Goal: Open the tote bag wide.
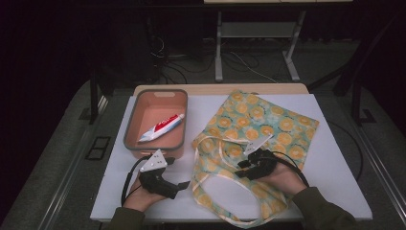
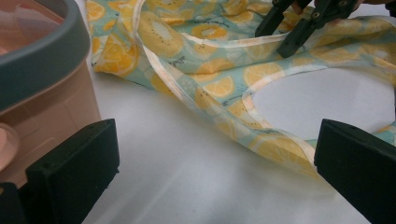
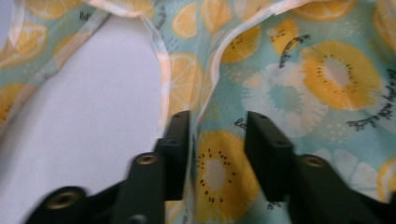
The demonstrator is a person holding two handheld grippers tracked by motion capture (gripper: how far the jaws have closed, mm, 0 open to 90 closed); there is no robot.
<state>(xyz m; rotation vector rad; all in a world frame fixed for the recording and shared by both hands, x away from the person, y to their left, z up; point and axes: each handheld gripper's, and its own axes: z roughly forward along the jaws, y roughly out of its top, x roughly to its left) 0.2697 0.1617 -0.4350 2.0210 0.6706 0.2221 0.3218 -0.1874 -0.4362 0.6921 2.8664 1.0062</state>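
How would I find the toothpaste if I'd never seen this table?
Start at the white table and look to its far left for the orange bin with a grey rim. The toothpaste, a red and white tube, lies slanted inside it, alone.

The tote bag [image 1: 258, 127] of teal cloth printed with yellow citrus slices lies flat on the white worktop [image 1: 335, 167], right of centre; its mouth faces the near edge; its pale handles [image 1: 206, 158] loop loosely, rumpled, toward the front.
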